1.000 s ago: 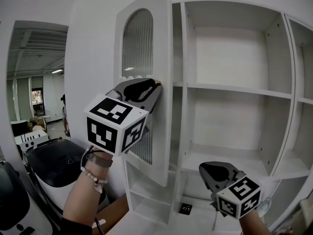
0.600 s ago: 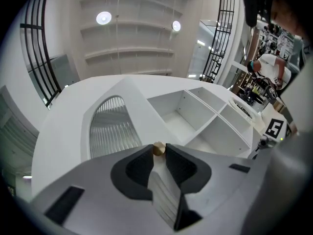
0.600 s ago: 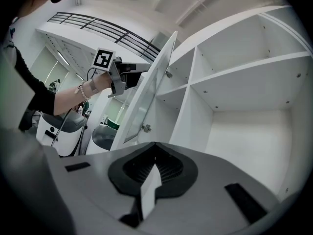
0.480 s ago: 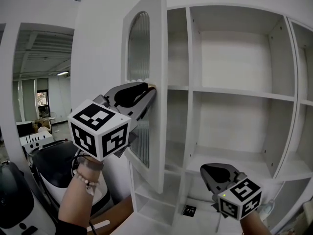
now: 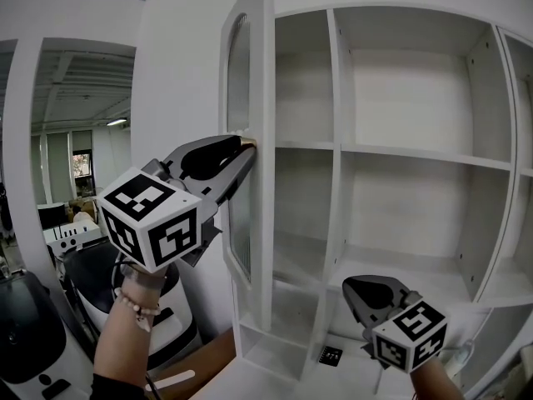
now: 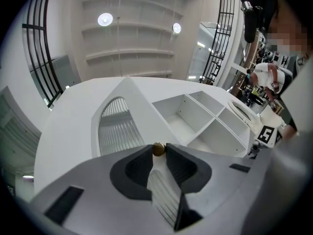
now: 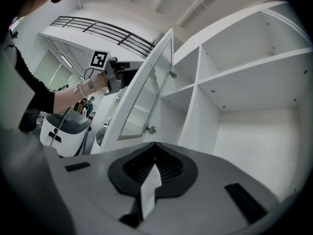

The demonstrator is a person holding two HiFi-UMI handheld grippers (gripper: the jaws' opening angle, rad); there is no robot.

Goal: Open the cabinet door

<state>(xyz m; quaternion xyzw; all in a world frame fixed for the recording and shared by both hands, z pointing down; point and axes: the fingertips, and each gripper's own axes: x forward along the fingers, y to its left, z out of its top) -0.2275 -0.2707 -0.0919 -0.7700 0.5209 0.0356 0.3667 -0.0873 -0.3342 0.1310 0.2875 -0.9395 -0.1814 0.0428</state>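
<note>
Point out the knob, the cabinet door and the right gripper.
knob (image 6: 158, 149): left gripper view, its round front.
cabinet door (image 7: 144, 94): right gripper view, ribbed glass panel.
right gripper (image 7: 154, 144): right gripper view, where its fingers meet.

Field note: I read the cabinet door (image 6: 73, 131) as smooth matt white board; its arched panel (image 6: 117, 129) ribbed translucent glass; the knob (image 6: 158, 149) glossy brass-coloured metal.

light: bright, even | source: round ceiling lamps (image 6: 105, 19) | edges: fisheye bending, dark vignette | focus: sharp
</note>
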